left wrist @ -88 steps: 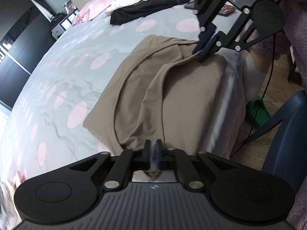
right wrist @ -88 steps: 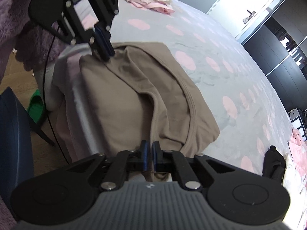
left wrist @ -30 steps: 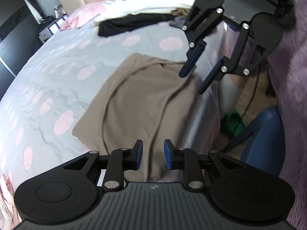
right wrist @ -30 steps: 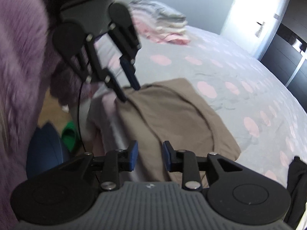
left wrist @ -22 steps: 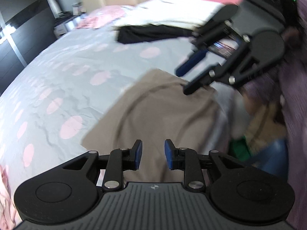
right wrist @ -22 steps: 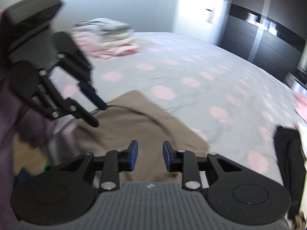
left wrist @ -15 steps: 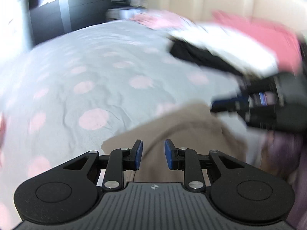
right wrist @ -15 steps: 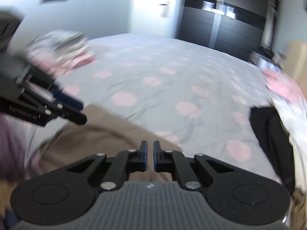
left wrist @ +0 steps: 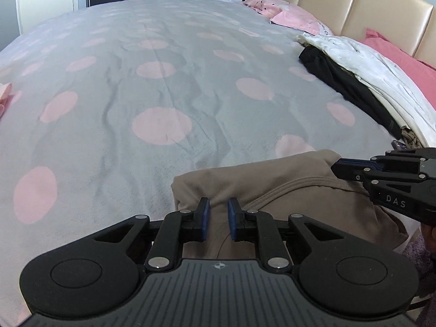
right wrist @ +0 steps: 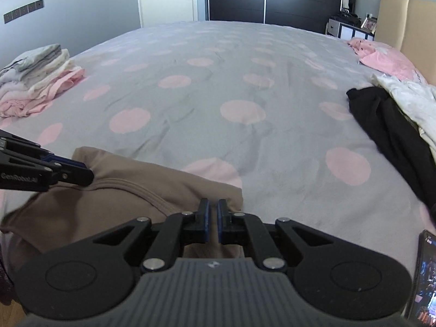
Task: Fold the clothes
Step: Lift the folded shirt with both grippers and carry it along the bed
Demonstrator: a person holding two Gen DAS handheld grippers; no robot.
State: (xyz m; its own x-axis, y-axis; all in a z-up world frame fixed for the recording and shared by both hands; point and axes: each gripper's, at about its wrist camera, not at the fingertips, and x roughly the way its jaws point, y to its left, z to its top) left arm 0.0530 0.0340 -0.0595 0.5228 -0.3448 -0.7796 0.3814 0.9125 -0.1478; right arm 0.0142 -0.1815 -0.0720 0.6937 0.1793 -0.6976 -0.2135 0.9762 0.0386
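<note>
Left gripper (left wrist: pixel 218 219), black with blue pads: bottom centre of the left wrist view, pitched down toward the bed. Jaws closing, a narrow gap between them; the near corner of the folded tan jersey garment (left wrist: pixel 286 204) lies in that gap, pads not yet pressed on it. In the right wrist view it enters from the left edge (right wrist: pixel 81 173), tips at the garment's far left corner.

Right gripper (right wrist: pixel 212 219), same make: bottom centre of its own view, pitched down likewise. Jaws drawn together to a sliver over the tan garment's (right wrist: pixel 122 199) right corner; whether cloth is pinched there cannot be told. In the left wrist view it enters from the right edge (left wrist: pixel 338 166).

Tan garment, one: lower centre of both views, on the near edge of the bed, seam curving across its top.

Grey bedspread with pink dots (right wrist: pixel 218 81), one.

Stack of folded pale and pink clothes (right wrist: pixel 38 79), one: left edge of the right wrist view.

Black garment (right wrist: pixel 389 125), one, beside a white garment (right wrist: pixel 408 95), one: right side.

Pink pillows (left wrist: pixel 294 19), two.

Phone, screen lit (right wrist: pixel 422 280), one: lower right corner.

No containers.
</note>
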